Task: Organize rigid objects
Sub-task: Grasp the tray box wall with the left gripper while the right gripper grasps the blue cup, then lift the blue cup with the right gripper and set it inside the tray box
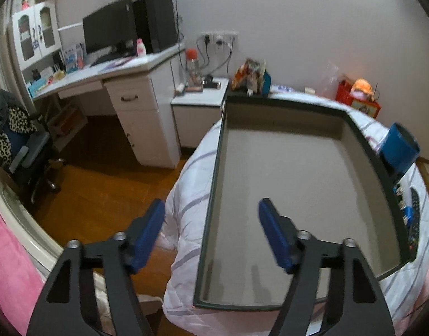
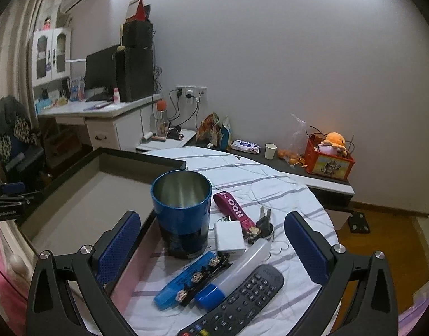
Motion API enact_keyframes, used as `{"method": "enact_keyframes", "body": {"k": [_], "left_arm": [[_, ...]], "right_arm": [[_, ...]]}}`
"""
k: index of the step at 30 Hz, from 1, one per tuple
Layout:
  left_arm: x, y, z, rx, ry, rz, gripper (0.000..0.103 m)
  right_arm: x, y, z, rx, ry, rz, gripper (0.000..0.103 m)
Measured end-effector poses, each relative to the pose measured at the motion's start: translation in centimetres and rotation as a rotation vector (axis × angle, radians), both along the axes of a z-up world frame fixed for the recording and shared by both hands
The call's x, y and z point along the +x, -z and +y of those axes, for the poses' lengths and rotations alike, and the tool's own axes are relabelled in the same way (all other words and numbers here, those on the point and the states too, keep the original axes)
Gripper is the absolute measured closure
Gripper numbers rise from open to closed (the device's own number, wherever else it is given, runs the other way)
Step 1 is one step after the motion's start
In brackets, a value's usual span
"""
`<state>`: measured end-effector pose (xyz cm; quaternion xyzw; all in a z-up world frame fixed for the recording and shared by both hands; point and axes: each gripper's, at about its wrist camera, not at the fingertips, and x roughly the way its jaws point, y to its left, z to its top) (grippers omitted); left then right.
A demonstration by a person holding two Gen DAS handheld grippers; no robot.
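Overhead, two handheld grippers look down on a bed covered with a white striped quilt (image 2: 242,173). A shallow dark-rimmed tray (image 1: 357,128) with a beige floor lies on the quilt. The left gripper (image 1: 211,235) hovers above the tray's near left edge, its blue-padded jaws spread wide and holding nothing; one finger sits over the tray floor, the other outside the rim, above the quilt and wooden floor.

The right gripper (image 2: 211,247) is likewise wide open and empty, poised over a cluster of small items lying on the quilt just right of the tray. Between its fingers stands an upright blue metal tumbler (image 2: 182,212), right beside the tray's right rim. Right of the tumbler lies a white charger plug (image 2: 229,236), then a pink lanyard strap (image 2: 235,208) attached to a bunch of keys (image 2: 263,222). Nearer the camera lie a blue card of hair clips (image 2: 190,280), a clear tube with a blue cap (image 2: 236,271) and a dark remote control (image 2: 242,299), close together, some touching.

A desk with a monitor (image 2: 101,70) stands at the far left.
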<state>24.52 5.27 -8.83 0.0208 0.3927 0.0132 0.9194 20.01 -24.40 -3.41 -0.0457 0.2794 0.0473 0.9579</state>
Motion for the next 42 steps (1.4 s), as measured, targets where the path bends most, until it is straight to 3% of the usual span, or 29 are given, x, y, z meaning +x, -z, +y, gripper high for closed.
{"method": "enact_keyframes", "body": {"k": [9, 15, 24, 28, 34, 42], "left_arm": [[1.3, 2.8, 1.1, 0.014, 0.015, 0.099, 0.074], [1.7, 3.7, 0.3, 0.016, 0.063, 0.141, 0.093], [1.4, 3.5, 0.0, 0.006, 0.075, 0.126, 0.094], [1.0, 3.4, -0.1, 0.006, 0.091, 0.122, 0.094], [0.7, 3.3, 0.2, -0.005, 0.092, 0.12, 0.098], [0.5, 2.9, 0.3, -0.018, 0.098, 0.118, 0.098]], "right_arm": [[3.2, 0.7, 0.4, -0.035, -0.065, 0.041, 0.0], [5.0, 2.0, 0.5, 0.056, -0.101, 0.088, 0.0], [7.1, 3.3, 1.5, 0.113, -0.123, 0.128, 0.004], [7.7, 3.7, 1.5, 0.129, -0.136, 0.17, 0.033], [7.2, 3.3, 1.0, 0.123, -0.107, 0.153, 0.034], [4.3, -2.0, 2.9, 0.034, -0.075, -0.012, 0.034]]}}
